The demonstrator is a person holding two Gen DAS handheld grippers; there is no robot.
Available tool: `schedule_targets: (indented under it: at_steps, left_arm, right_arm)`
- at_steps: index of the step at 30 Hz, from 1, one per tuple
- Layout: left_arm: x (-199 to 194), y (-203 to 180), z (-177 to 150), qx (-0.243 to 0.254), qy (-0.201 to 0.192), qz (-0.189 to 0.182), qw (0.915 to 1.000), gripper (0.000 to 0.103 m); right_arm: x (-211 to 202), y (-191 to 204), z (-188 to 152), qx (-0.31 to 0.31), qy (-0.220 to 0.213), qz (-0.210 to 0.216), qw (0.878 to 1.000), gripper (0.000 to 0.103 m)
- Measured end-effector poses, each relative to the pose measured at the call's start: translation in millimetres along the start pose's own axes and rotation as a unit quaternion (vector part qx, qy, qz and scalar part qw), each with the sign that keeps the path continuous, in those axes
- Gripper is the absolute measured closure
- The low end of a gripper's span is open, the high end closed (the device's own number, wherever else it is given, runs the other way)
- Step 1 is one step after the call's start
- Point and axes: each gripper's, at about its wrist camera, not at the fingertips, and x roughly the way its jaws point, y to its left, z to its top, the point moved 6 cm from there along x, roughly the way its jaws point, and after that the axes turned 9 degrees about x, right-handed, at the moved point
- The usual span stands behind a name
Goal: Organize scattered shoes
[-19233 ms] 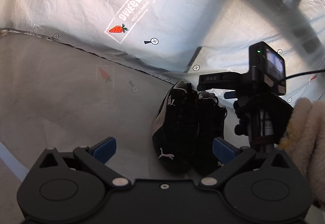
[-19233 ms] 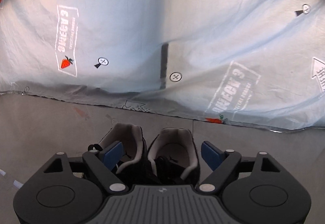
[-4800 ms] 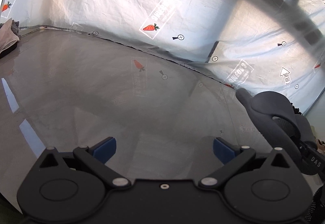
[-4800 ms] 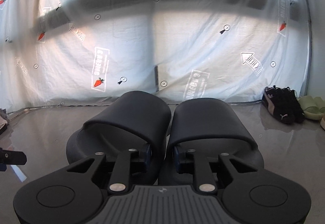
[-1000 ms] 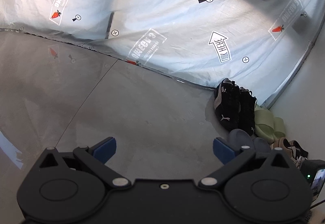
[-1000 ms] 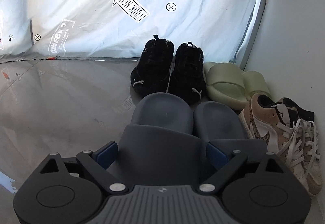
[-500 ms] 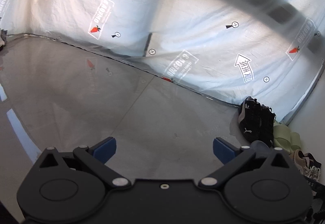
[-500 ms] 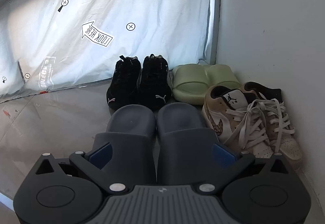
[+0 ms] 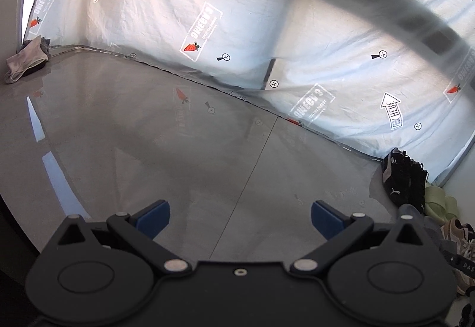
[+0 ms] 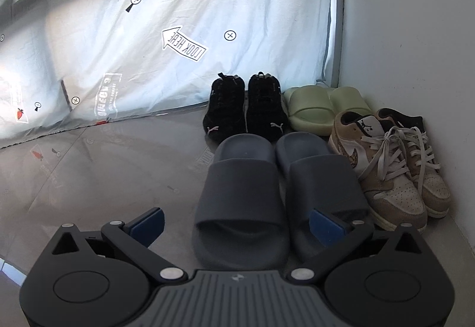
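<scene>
My right tool (image 10: 236, 224) has backed off the dark grey slides (image 10: 267, 193); its jaws are wide apart and empty now. The slides sit paired on the floor (image 10: 104, 166), centre frame, below the black sneakers (image 10: 245, 109), left of the tan sneakers (image 10: 392, 160); green slides (image 10: 323, 107) upper right. Left tool (image 9: 240, 215) is also spread wide, holding nothing. All four pairs look grouped.

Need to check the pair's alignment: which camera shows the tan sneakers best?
The right wrist view: the tan sneakers lie in full beside the grey slides, laces visible. The left wrist view catches only a sliver at its right edge.
</scene>
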Motion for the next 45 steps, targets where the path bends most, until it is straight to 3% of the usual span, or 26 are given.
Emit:
schedule_targets:
  at_steps: [10,18,27,33,37,45]
  left_arm:
    - [-11.8,49.2,29.0,0.051,0.009,-0.072,0.9961,0.001]
    - [-39.0,74.8,65.3,0.100,0.000,-0.131,0.9863,0.001]
    - [-78.0,73.9,72.0,0.118,0.011,-0.177,0.9771,0.001]
    - [-97.5,69.8,65.3,0.111,0.007,-0.168,0.9795,0.001]
    - [-104.3,65.5,62.2,0.112,0.001,-0.137,0.9842,0.001]
    - [-107.1,57.9,55.4,0.105,0.009,-0.139,0.9847,0.001]
  right_arm:
    - [-83.4,92.9,-24.5,0.007,-0.061,-0.016,0.998,0.000]
    - [-154.9,172.9,-36.6,0.004,-0.066,-0.005,0.998,0.000]
    - [-217.3,233.4,-57.8,0.017,-0.040,0.024,0.999,0.000]
    - [-242.9,248.5,-68.5,0.012,-0.031,0.039,0.999,0.000]
    - [-253.8,249.3,-69.7,-0.005,-0.040,0.037,0.999,0.000]
    - [-259.6,237.9,-68.2,-0.014,-0.046,0.036,0.998,0.000]
